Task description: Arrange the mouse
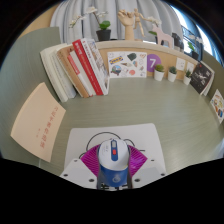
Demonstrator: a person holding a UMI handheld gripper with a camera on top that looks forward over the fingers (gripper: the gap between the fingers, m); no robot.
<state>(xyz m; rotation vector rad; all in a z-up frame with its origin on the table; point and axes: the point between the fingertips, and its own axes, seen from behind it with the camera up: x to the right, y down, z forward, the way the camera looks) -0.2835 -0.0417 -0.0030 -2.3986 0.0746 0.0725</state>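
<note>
A white and blue mouse (pixel 112 160) with a red scroll wheel sits between my gripper's (pixel 112 163) magenta pads (pixel 92 159). Both pads press against its sides, so the gripper is shut on it. The mouse is held over a white mouse mat (pixel 95 138) on the grey desk (pixel 120 105). The rear of the mouse is blue and lies nearest the camera.
Books (pixel 78 68) lean against a wooden shelf wall at the left. A tan chair seat (pixel 38 120) stands at the desk's left. Cards, small potted plants (pixel 172 73) and picture frames (pixel 201 77) line the back and right of the desk.
</note>
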